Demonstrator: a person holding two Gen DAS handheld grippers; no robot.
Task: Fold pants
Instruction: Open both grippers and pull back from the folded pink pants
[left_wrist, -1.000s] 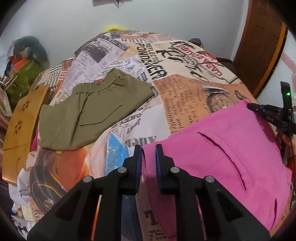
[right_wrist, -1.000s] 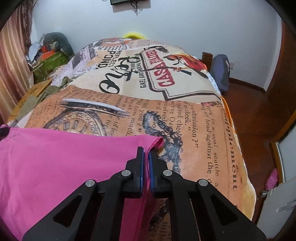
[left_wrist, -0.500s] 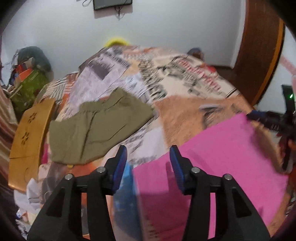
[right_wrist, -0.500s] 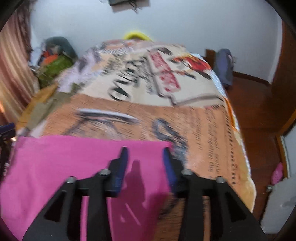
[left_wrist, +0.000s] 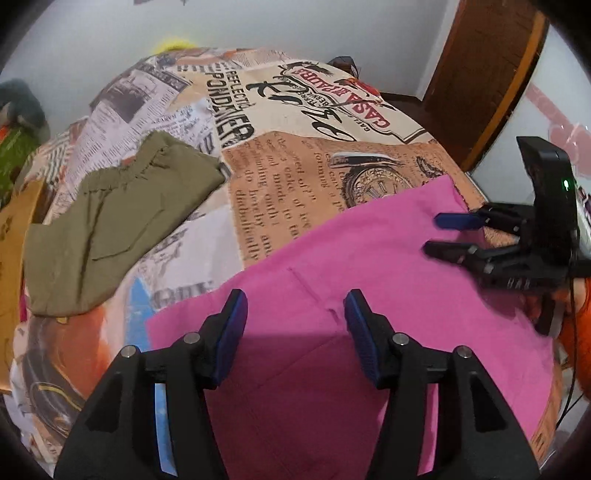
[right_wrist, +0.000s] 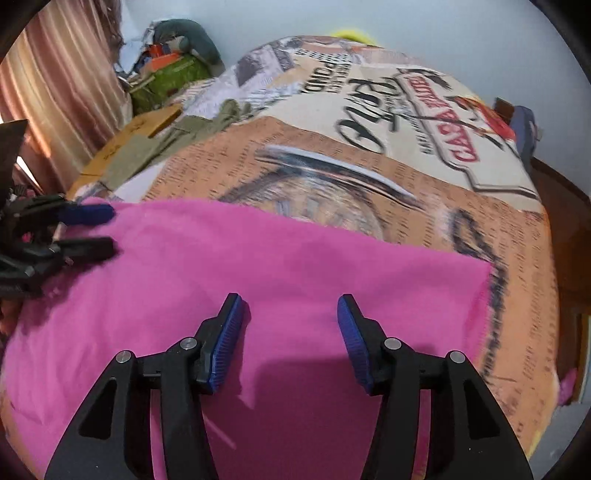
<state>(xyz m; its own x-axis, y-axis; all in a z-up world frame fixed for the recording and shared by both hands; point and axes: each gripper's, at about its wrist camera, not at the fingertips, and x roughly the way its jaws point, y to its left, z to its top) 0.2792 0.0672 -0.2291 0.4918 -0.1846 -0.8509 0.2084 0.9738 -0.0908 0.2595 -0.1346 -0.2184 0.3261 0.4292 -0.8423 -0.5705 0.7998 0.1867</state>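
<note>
Pink pants (left_wrist: 369, 280) lie released and flat on the bedspread (left_wrist: 295, 173) now, left gripper (left_wrist: 295, 317) and right gripper (right_wrist: 290, 319) both opening empty above them, this fold apparently finished.

left wrist: looked steeply down, close over pink pants (left_wrist: 369, 280) | right wrist: likewise | shared: pants, bedspread (right_wrist: 424, 192)

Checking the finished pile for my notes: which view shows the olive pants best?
The left wrist view. The olive pants lie there in full on the printed bedspread, folded, waistband and outline clear. The right wrist view catches only a blurred, narrow strip of them at the far left edge of the bed, beyond the pink pants.
</note>
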